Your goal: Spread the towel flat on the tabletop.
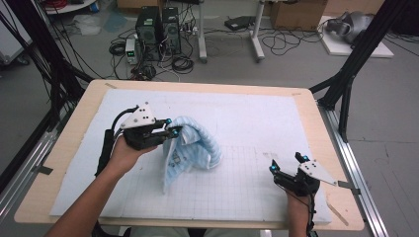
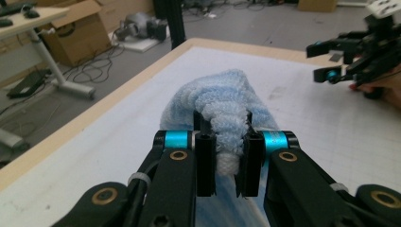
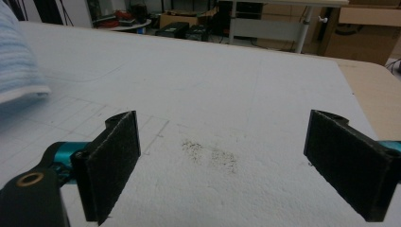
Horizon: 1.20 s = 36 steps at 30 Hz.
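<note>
My left claw [image 1: 174,131] is pinching a bunched fold of the light blue towel [image 1: 195,143], lifting that end off the desk [image 1: 69,143]. The towel hangs from the pinch down toward me, its long axis steeply tilted (lower edge touching the white mat [image 1: 257,123]). My right claw [image 1: 286,163] rests spread, well apart.

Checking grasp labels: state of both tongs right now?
Left tongs: closed on a fold of the blue towel, lifting it off the mat.
Right tongs: open, nothing between the jaws, low over the white mat.
</note>
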Available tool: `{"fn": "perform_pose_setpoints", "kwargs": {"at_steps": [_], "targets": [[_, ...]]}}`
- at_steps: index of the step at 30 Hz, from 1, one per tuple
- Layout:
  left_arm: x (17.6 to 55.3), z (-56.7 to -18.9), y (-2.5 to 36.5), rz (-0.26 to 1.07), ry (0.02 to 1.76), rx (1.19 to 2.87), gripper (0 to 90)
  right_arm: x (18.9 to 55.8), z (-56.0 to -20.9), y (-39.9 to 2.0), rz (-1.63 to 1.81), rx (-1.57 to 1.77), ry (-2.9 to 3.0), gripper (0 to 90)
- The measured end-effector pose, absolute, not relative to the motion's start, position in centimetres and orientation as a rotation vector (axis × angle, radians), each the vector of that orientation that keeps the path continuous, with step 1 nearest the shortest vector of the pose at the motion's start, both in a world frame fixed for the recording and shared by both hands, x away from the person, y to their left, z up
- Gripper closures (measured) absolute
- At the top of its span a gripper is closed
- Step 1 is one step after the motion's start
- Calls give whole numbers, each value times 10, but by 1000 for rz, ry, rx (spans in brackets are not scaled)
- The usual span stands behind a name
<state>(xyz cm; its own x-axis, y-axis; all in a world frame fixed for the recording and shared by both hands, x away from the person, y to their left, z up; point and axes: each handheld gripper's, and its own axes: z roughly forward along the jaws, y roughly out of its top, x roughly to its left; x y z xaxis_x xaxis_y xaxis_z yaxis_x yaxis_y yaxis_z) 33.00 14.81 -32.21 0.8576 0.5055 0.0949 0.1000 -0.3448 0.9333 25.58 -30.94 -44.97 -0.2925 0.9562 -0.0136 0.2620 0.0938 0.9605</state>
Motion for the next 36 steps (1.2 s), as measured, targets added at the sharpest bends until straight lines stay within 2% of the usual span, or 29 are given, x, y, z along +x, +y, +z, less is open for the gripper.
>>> {"fn": "perform_pose_setpoints", "kwargs": {"at_steps": [13, 22, 23, 24, 26, 27, 28, 30, 35, 36], "targets": [[355, -357, 186, 553, 719, 1872, 794, 256, -449, -311, 1253, 1230, 1667, 107], [378, -392, 218, 560, 936, 1846, 783, 258, -449, -314, 1279, 1257, 1678, 112], [380, -395, 219, 554, 963, 1848, 749, 259, -449, -315, 1283, 1268, 1679, 112], [383, -401, 222, 544, 1036, 1833, 547, 260, -449, -316, 1295, 1286, 1681, 112], [384, -403, 225, 542, 1067, 1814, 416, 261, -448, -317, 1288, 1298, 1674, 112], [383, -404, 227, 540, 1099, 1788, 416, 261, -448, -317, 1288, 1298, 1674, 112], [383, -404, 230, 542, 1115, 1771, 348, 262, -448, -317, 1285, 1307, 1680, 112], [378, -403, 235, 540, 1113, 1756, 294, 266, -443, -311, 1340, 1317, 1726, 112], [359, -400, 245, 548, 1039, 1721, 276, 273, -427, -285, 1348, 1193, 1819, 112], [355, -401, 246, 540, 1022, 1722, 275, 278, -419, -268, 1363, 1123, 1876, 157]]}}
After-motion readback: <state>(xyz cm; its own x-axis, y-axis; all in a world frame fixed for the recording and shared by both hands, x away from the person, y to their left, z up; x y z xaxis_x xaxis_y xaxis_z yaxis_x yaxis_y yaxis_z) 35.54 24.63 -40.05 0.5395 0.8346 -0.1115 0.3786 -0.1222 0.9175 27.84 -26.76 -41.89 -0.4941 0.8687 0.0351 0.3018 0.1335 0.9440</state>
